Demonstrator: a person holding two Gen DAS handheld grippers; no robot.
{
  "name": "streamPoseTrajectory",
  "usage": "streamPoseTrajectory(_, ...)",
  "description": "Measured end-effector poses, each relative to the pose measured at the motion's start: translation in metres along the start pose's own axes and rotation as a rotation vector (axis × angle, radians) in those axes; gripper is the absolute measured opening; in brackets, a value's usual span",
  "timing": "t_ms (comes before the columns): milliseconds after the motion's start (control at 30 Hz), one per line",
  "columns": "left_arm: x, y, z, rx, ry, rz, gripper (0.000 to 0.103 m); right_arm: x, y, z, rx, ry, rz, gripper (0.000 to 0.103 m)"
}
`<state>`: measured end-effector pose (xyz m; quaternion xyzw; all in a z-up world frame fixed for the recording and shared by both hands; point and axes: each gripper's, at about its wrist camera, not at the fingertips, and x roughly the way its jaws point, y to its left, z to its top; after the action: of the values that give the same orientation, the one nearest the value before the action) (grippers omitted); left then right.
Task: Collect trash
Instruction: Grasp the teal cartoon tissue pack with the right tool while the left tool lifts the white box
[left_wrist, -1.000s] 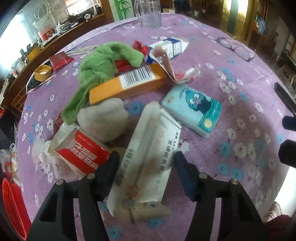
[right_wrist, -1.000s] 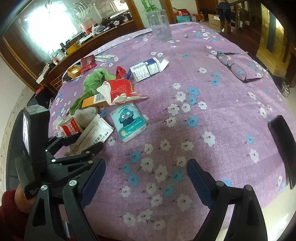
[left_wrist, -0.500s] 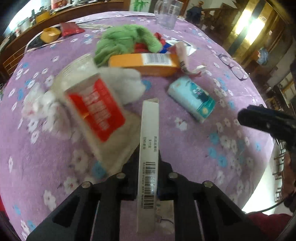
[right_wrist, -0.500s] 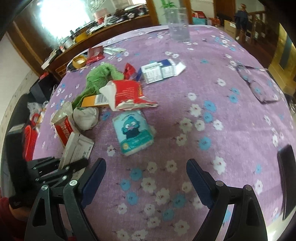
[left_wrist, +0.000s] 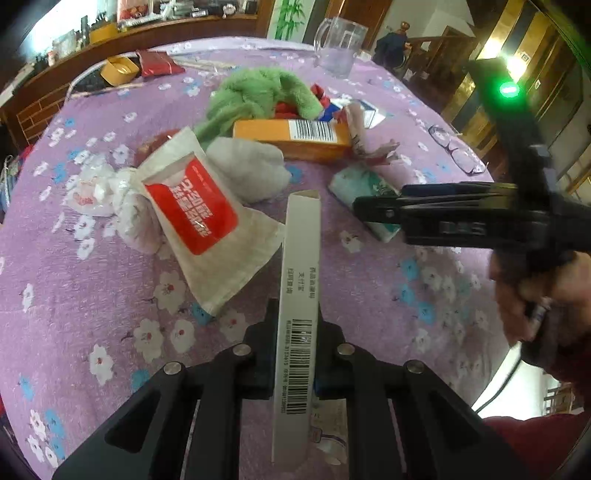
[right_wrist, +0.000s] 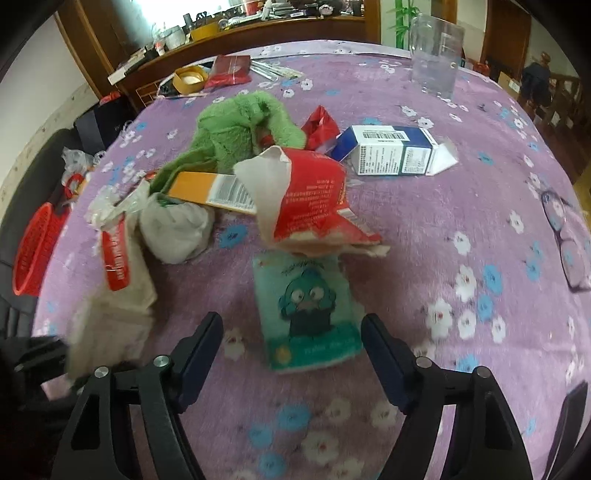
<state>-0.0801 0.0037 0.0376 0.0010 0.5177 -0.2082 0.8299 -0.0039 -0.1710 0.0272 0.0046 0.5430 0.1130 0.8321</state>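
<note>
White box (left_wrist: 299, 295) lifted, left hand-held gripper (left_wrist: 293, 354) clamped

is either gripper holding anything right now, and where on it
The left gripper pinches the white box near its barcode end, flat sides between the jaws. The right gripper is open, holding nothing.

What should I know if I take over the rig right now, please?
Left claw: shut on the long flat white carton with barcode, lifted off the table.
Right claw: open, empty, straddling the teal cartoon tissue pack.
On the purple flowered tablecloth: red-and-white pouch, orange box, torn red packet, blue-and-white box.
Done: one carton picked up. Left: bin it, collect the rest.
</note>
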Motion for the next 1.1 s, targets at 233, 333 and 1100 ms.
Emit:
streamPoseTrajectory(233,-0.019,0.008,-0.011,-0.033,-0.059,0.023,0.013,0.004,0.001,-0.009,-0.012,0.012,0.001,0.048)
streamPoseTrajectory(333,-0.024,0.013,-0.011,-0.053,-0.081,0.04,0.013,-0.006,0.008,-0.021,-0.005,0.007,0.028,0.044)
streamPoseTrajectory(1100,-0.095,0.091,-0.036,-0.219,-0.214,0.148,0.013,-0.05,0.125,-0.041,-0.152,-0.032,0.185,0.044)
